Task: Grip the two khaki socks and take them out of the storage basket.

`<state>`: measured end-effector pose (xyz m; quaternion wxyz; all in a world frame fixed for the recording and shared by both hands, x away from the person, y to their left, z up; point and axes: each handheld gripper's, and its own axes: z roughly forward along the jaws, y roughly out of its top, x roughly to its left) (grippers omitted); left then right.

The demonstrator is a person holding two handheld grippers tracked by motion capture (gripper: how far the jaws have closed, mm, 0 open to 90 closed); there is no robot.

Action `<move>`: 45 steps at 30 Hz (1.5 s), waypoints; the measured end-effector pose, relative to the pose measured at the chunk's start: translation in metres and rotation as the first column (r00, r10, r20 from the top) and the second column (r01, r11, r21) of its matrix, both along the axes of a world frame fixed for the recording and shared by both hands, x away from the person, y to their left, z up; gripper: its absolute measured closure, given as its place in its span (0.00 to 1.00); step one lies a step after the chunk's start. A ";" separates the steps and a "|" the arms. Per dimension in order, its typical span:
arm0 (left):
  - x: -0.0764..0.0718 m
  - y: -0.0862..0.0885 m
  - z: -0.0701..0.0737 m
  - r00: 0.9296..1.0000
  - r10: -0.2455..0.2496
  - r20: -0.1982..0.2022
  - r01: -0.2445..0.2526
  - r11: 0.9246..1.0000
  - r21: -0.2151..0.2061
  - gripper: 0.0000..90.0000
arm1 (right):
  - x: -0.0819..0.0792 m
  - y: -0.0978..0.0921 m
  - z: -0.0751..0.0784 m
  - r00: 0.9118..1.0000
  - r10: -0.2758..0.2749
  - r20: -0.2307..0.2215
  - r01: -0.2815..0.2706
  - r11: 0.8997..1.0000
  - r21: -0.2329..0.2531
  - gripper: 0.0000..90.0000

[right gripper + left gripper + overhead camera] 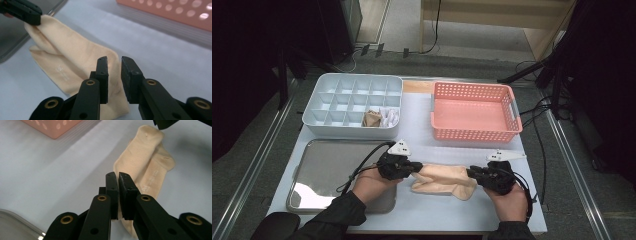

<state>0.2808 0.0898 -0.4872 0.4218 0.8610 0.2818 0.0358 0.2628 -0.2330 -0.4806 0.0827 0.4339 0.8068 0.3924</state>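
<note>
high view: a beige sock (443,180) lies on the white table (422,210) near the person, between the metal tray (327,170) at near left and the pink basket (474,112) at far right. the left gripper (412,167) meets the sock's left end; the right gripper (473,173) meets its right end.

left gripper view: the jaws stand pressed almost together with sock fabric pinched between them, so the left gripper (118,176) is clamped on the sock (147,162). the sock appears to be doubled over itself.

right gripper view: the jaws stand apart with a clear gap, above the sock's (72,65) near end; the right gripper (114,61) holds nothing. the other gripper grips the sock's far corner.

progress, as judged: the white divided organiser (354,102) at far left already holds a tan bundle (372,119) and a white bundle (389,117) in neighbouring near-row cells; the remaining cells look empty. the basket looks empty. this sock is not yet a compact bundle and not yet stowed. left to do: finish folding or rolling, then place it in a free cell.
</note>
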 end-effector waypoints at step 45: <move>-0.007 0.027 0.010 0.996 0.043 -0.077 -0.047 0.997 -0.059 0.81 | 0.016 0.030 -0.002 0.999 0.016 -0.032 -0.017 0.999 -0.031 0.95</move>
